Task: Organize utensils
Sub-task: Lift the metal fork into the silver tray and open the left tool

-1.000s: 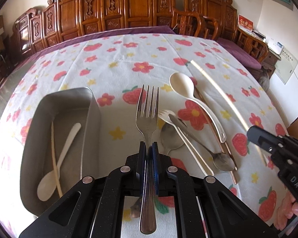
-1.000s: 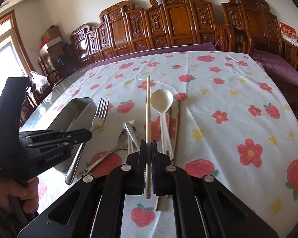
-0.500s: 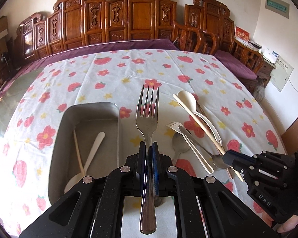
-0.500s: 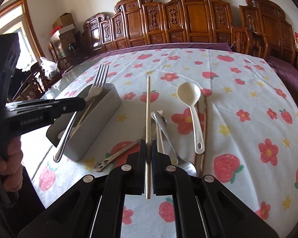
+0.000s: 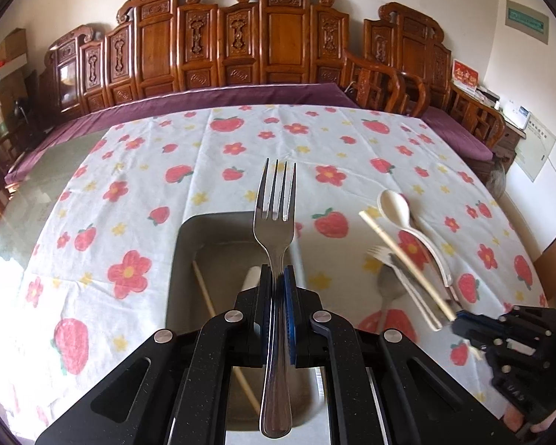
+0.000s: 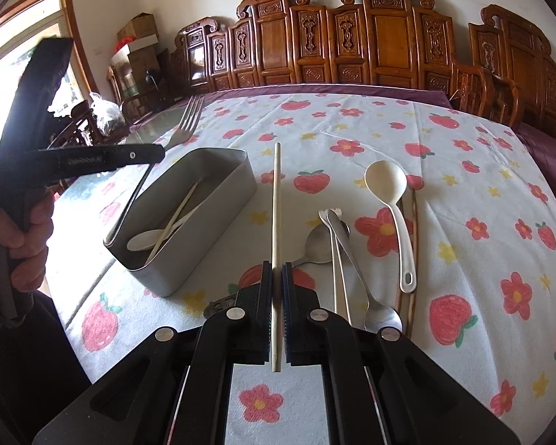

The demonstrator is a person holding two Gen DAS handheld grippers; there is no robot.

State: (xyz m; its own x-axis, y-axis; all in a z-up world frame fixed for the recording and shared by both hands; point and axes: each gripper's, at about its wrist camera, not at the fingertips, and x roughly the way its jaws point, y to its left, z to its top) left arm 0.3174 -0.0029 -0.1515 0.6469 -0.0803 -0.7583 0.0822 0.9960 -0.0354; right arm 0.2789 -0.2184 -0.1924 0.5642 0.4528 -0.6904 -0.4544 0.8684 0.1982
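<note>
**Steel fork over the bin, chopstick waiting its turn**

Steel is what your left gripper (image 5: 278,296) is pinching: its jaws are pressed together on the handle of a metal fork (image 5: 275,222), tines pointing away from you at centre frame in the left wrist view. The grey metal bin (image 6: 218,200) lies directly beneath it there, and already contains a pale spoon (image 6: 144,239) and a light wooden chopstick (image 6: 174,218). Your right gripper (image 6: 277,289) is clamped on another pale chopstick (image 6: 276,222), which stands up the middle of the right wrist view, to the right of the bin.

You appear to be at the drop-off step for the fork. The next move likely calls for lowering it until it lies along the bin's length, then spreading the jaws; after that the chopstick needs carrying left to the same bin.

In the right half of the right wrist view, more utensils lie on the cloth: a cream ladle-shaped spoon (image 6: 387,193), a metal spoon (image 6: 317,244), a small pale fork (image 6: 333,252) and a dark pair of chopsticks (image 6: 413,222).

The surface is a white tablecloth (image 6: 463,170) printed with strawberries and flowers. Carved wooden chairs (image 6: 352,37) line the top of both frames, with a window (image 6: 15,66) at upper left in the right wrist view.
</note>
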